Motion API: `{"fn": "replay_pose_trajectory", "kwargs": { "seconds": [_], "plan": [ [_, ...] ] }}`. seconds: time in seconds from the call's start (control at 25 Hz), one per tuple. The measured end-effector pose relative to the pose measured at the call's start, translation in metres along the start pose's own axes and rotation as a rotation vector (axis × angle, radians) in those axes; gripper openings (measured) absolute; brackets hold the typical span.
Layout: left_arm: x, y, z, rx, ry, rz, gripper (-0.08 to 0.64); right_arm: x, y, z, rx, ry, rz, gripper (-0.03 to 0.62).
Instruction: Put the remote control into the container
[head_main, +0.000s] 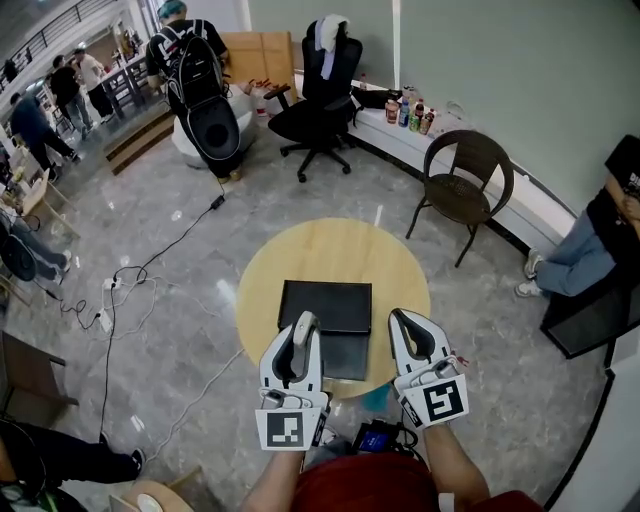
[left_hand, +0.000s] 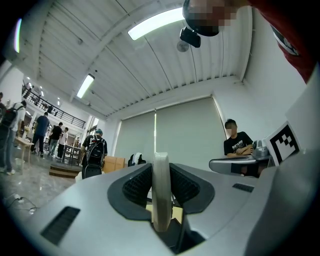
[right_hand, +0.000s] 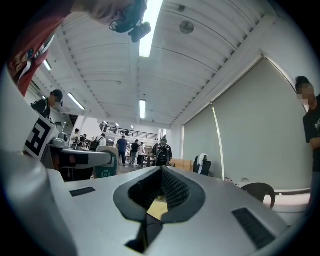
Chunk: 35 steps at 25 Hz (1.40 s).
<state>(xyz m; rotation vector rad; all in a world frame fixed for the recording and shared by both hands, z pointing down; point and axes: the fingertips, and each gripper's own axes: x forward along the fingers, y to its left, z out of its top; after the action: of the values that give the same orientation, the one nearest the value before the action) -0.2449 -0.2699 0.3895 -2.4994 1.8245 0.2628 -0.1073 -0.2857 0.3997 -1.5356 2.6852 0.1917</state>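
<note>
A black rectangular container (head_main: 325, 303) lies in the middle of a round wooden table (head_main: 340, 250). My left gripper (head_main: 304, 322) hovers over the container's near left edge. It is shut on a thin white remote control (left_hand: 161, 192), which stands edge-on between the two dark pads (left_hand: 137, 186) in the left gripper view. My right gripper (head_main: 398, 318) hangs at the container's near right side. Its jaws (right_hand: 161, 172) meet at the tip with nothing between them, and a patch of the table shows below.
A dark wicker chair (head_main: 465, 180) stands behind the table on the right and a black office chair (head_main: 320, 105) further back. Cables and a power strip (head_main: 108, 300) trail over the floor to the left. A seated person (head_main: 590, 240) is at the right edge.
</note>
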Motion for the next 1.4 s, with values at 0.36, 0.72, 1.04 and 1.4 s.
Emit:
{"fn": "replay_pose_trajectory", "kwargs": {
  "seconds": [0.36,0.72,1.04,1.4],
  "plan": [
    [0.003,0.008,-0.01,0.053,0.034,-0.005,0.107,0.009,0.002,0.0,0.008,-0.002,0.022,0.021],
    [0.014,-0.001,-0.038,0.179,0.129,-0.08,0.107,0.011,-0.002,-0.008,0.015,0.004,0.039,0.021],
    [0.02,-0.004,-0.092,0.303,0.368,-0.218,0.107,0.016,0.003,-0.015,0.024,0.012,0.053,0.021],
    [0.015,-0.005,-0.177,0.474,0.661,-0.436,0.107,0.017,0.009,-0.016,0.024,0.014,0.058,0.021]
  ]
}}
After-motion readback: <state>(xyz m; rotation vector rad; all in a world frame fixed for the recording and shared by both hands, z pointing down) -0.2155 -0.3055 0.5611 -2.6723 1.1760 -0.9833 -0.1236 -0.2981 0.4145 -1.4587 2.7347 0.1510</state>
